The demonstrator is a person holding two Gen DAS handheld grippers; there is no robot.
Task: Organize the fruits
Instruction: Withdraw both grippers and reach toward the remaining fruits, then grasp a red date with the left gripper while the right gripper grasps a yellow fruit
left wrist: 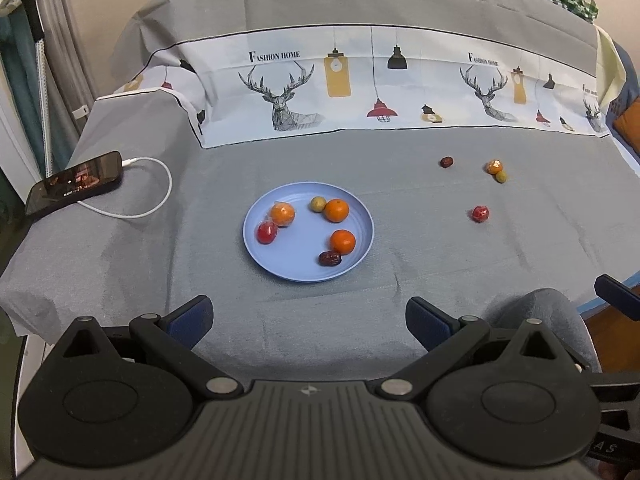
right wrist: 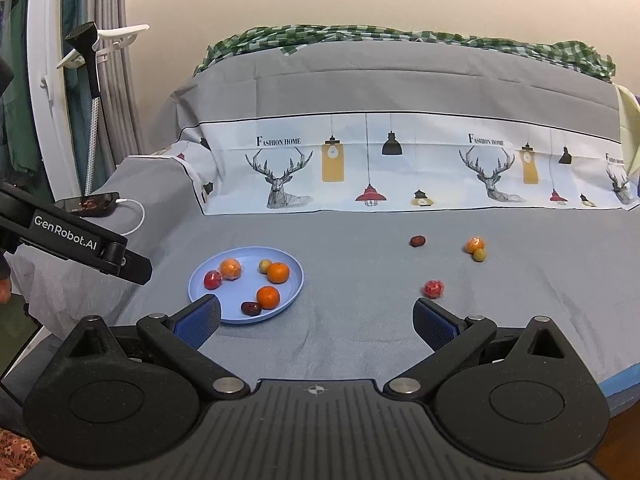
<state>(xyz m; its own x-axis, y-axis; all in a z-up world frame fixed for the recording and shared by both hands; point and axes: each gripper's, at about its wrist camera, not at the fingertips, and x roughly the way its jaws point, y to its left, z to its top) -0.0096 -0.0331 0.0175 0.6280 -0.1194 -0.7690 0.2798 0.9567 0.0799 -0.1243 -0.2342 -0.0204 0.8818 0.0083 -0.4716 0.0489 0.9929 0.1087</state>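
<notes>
A blue plate point(left wrist: 280, 268) point(right wrist: 200, 280) lies on the grey cloth and holds several fruits: oranges point(left wrist: 343, 241), a wrapped orange point(left wrist: 282, 214), a wrapped red fruit point(left wrist: 267, 232), a green fruit point(left wrist: 317, 204) and a dark date point(left wrist: 329, 258). To its right on the cloth lie a dark date point(left wrist: 446, 162) point(right wrist: 417, 241), a wrapped orange point(left wrist: 494, 166) point(right wrist: 474, 245) touching a green fruit point(left wrist: 501, 177) point(right wrist: 479, 255), and a wrapped red fruit point(left wrist: 480, 213) point(right wrist: 433, 289). My left gripper point(left wrist: 308, 322) is open and empty in front of the plate. My right gripper point(right wrist: 316, 320) is open and empty, near the red fruit.
A phone point(left wrist: 74, 188) with a white cable point(left wrist: 152, 184) lies at the left on a raised fold. A patterned cloth backrest point(left wrist: 360, 92) rises behind the fruits. The left gripper's body point(right wrist: 80, 240) shows at the left of the right wrist view.
</notes>
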